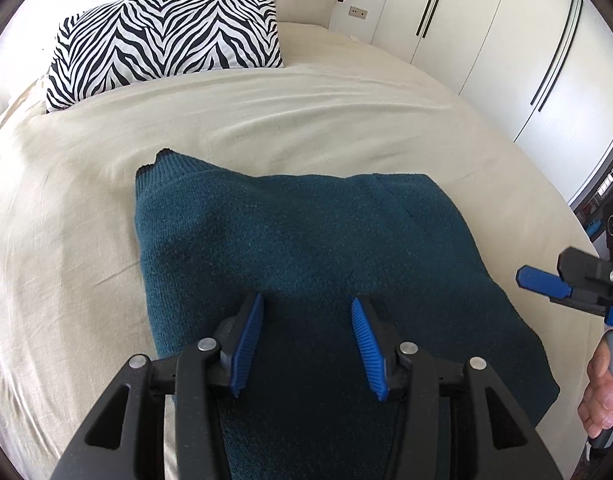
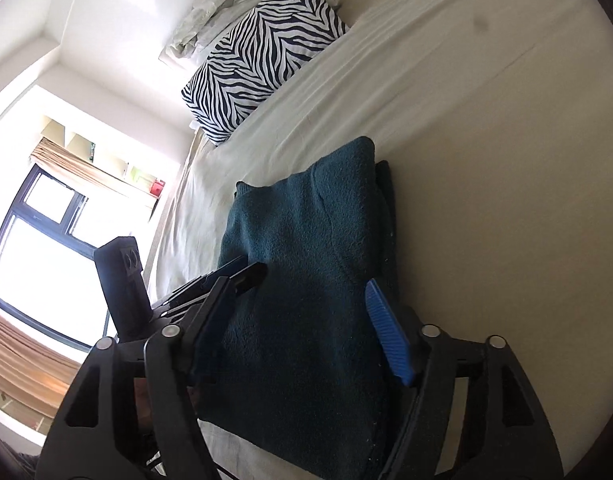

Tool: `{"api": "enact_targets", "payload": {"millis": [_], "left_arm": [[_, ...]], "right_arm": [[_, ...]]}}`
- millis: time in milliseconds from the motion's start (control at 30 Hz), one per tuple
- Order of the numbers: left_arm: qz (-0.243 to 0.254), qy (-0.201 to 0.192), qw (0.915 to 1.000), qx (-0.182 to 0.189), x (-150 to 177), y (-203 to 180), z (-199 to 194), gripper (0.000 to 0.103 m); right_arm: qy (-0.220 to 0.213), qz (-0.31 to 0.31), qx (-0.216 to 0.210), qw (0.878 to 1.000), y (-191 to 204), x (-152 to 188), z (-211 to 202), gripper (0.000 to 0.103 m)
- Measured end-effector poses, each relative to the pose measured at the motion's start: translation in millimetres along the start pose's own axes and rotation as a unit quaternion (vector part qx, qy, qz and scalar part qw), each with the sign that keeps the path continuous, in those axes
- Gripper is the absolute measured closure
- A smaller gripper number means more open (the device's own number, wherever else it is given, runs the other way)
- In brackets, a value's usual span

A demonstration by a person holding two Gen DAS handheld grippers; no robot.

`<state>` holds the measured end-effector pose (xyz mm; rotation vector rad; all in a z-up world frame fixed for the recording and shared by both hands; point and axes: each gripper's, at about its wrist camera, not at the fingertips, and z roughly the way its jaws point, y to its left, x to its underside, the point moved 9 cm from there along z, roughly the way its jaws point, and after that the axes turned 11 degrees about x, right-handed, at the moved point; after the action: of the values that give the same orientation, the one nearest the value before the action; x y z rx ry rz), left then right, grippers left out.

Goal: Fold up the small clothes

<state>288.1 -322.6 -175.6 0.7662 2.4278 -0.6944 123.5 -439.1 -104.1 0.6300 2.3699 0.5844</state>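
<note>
teal knit sweater [image 1: 290, 248] folded into rectangle, smooth cream bedsheet [image 1: 86, 208], zebra-striped pillow [image 1: 166, 40]

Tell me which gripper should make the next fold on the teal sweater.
Left, probably. The left gripper hangs open directly over the teal sweater, near its front edge. The right gripper, also open, sits off the sweater's side edge over the bed sheet, so it would need repositioning first.

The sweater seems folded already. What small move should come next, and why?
Probably draw both grippers back. The sweater lies as a folded block on the bed, and the left gripper and right gripper both stand open, gripping nothing.
</note>
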Motion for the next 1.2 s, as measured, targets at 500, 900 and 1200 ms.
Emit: {"api": "enact_targets", "payload": {"millis": [500,900,1200], "left_arm": [[-0.074,-0.020,0.9956,-0.053,37.5,37.1,-52.3,0.018],[-0.174,0.043,0.9808,0.076,46.1,34.2,-13.1,0.046],[-0.150,0.033,0.9857,0.070,49.6,20.3,-58.9,0.063]], "right_arm": [[0.098,0.034,-0.008,0.995,-22.5,22.5,57.3,0.036],[0.138,0.019,0.019,0.990,-17.2,27.3,84.5,0.077],[0.088,-0.048,0.087,0.991,33.0,30.7,52.8,0.082]]}}
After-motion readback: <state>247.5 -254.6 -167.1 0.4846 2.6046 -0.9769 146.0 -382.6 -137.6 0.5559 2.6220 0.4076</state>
